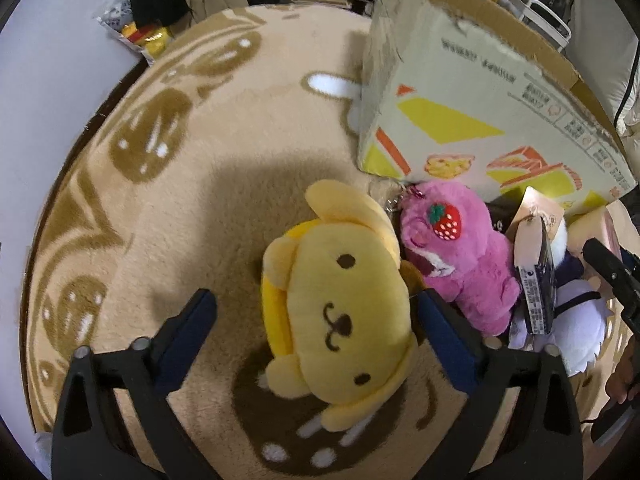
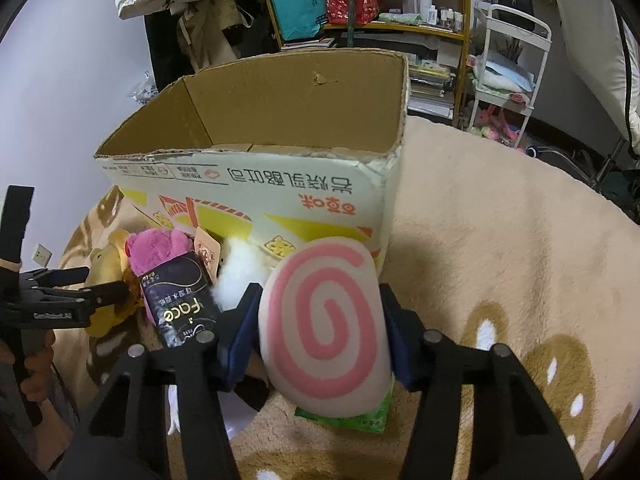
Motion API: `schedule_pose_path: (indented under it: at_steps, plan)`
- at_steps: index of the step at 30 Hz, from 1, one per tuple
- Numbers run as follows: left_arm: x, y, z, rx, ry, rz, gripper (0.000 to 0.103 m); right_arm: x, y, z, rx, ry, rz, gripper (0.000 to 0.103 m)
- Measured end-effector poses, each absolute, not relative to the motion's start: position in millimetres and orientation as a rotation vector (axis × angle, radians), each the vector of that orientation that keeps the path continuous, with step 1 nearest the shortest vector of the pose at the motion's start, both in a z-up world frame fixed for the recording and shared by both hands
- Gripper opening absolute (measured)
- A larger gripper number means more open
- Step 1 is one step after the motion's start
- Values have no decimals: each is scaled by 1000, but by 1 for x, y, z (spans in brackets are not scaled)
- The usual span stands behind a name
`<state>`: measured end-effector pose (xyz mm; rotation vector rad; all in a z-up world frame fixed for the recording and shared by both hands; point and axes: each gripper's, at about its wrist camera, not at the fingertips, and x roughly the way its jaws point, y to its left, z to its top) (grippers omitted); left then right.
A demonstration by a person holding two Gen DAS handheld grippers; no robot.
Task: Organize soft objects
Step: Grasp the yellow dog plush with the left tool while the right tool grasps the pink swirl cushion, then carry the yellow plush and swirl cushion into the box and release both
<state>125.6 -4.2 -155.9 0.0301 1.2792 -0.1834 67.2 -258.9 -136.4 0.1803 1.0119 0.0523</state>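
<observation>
A yellow dog plush [image 1: 340, 312] lies on the beige rug between the open jaws of my left gripper [image 1: 316, 300]; the left finger stands apart from it, the right finger is at its side. A pink strawberry plush [image 1: 460, 256] and a white plush [image 1: 576, 320] lie beside it, by the open cardboard box [image 1: 472, 92]. My right gripper [image 2: 320, 300] is closed on a white cushion with a pink spiral [image 2: 324, 320], held in front of the box [image 2: 256, 184]. The pink plush [image 2: 156, 252] and left gripper [image 2: 100, 292] show at the left.
A dark "Face" packet [image 2: 180, 300] with a tag leans against the plushes. A green packet [image 2: 344, 420] lies under the spiral cushion. Shelves [image 2: 368, 8] and a white cart [image 2: 508, 76] stand behind the rug. A snack bag [image 1: 136, 36] lies at the rug's far left edge.
</observation>
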Motion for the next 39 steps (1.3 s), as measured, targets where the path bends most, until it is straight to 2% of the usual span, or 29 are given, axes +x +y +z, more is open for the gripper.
schedule_pose_path:
  at_steps: [2, 4, 8, 14, 22, 35, 39]
  plan:
    - [128, -5, -160, -22, 1307, -226, 73, 67, -261, -137, 189, 1020, 53, 60]
    - [128, -5, -164, -60, 1328, -251, 62, 67, -263, -136, 199, 1025, 56, 60]
    - [123, -15, -159, -14, 1292, -257, 53, 65, -262, -134, 180, 1023, 53, 55]
    - [110, -22, -144, 17, 1230, -235, 48, 60, -258, -125, 156, 1011, 44, 55]
    - [80, -5, -116, 3, 1151, -184, 48, 53, -270, -121, 217, 998, 16, 55]
    - [46, 5, -36, 1, 792, -200, 48, 15, -262, -52, 188, 745, 9, 52]
    - [34, -5, -5, 78, 660, -200, 48, 11, -260, -29, 190, 661, 13, 51]
